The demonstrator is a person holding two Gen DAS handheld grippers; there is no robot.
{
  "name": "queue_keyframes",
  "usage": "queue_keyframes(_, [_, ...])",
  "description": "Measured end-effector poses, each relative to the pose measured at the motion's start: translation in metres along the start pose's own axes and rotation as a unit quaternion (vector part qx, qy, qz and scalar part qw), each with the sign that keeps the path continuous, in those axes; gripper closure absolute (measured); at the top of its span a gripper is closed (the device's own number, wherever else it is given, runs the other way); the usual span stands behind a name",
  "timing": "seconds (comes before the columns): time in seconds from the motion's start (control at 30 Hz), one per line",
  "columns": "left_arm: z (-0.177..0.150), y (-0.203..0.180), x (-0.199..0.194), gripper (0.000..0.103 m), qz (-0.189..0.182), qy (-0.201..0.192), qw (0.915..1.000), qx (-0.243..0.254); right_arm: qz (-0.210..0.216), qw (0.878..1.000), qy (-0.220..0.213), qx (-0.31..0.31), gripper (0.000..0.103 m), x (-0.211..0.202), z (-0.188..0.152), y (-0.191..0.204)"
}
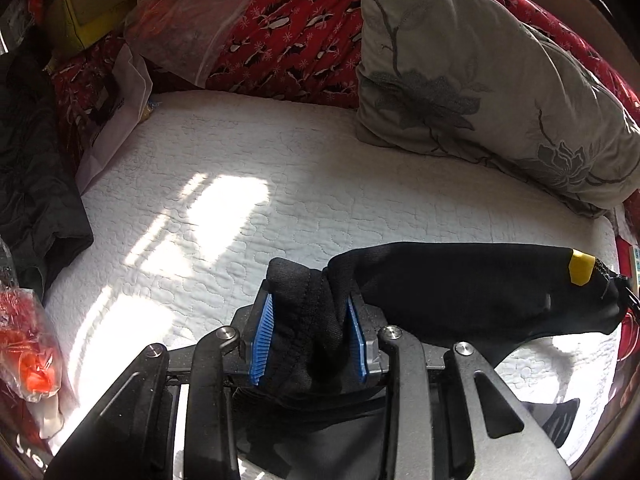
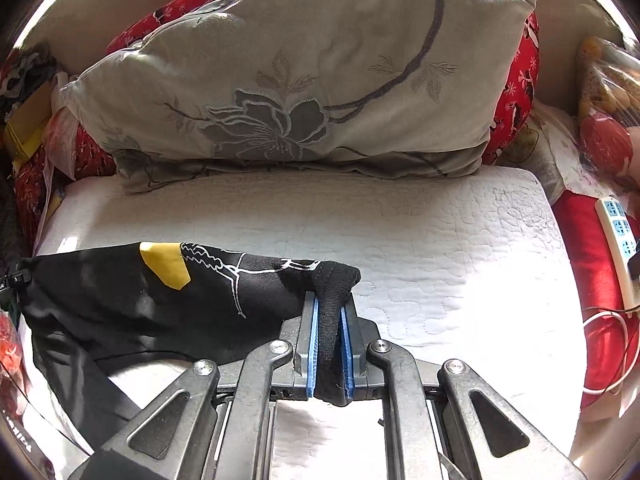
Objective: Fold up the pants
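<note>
Both grippers have cloth in their teeth. The left gripper (image 1: 308,336) stands part-way closed, its blue pads (image 1: 262,338) pinched on a thick bunch of the black pants (image 1: 460,292), a stitched band of the fabric showing between the jaws and a knob of it poking out above the tips. Over on the other side, the right gripper (image 2: 329,340) is squeezed almost fully together, its blue pads (image 2: 315,344) clamping a thin ribbed strip of the same pants (image 2: 132,304), with a little nub of cloth sticking up past the fingertips. Between the two grips the garment spans as a raised black sheet above the white quilted mattress (image 2: 440,264); the right wrist view shows a yellow patch (image 2: 166,264) and a white line print on it, and the left wrist view catches that yellow patch (image 1: 581,268) at the far end of the stretch. The rest of the fabric hangs down and trails onto the quilt below the grippers. A grey pillow with an embroidered flower (image 2: 288,84) lies along the back of the mattress against a red patterned blanket (image 1: 296,36), and a white power strip (image 2: 618,240) sits off the right edge.
</note>
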State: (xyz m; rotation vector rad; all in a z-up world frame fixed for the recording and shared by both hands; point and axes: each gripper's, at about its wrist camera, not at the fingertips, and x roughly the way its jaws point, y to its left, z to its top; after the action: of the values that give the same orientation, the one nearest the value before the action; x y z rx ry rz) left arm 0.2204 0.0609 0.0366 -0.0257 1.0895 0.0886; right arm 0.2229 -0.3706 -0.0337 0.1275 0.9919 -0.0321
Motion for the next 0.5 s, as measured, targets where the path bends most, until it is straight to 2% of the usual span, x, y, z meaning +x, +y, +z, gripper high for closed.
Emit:
queue_keyframes(0.27, [-0.054,0.033,-0.013,0.072,-0.010,-0.019,0.9996,-0.017,0.007,1.000,-0.015,-0.007,0.094,-0.035,-0.065,0.008])
queue_keyframes(0.5, [-0.110,0.063,-0.008,0.072,-0.045,0.005,0.9974,-0.056,0.014,1.000,-0.011,-0.006,0.094,-0.056,-0.139,0.008])
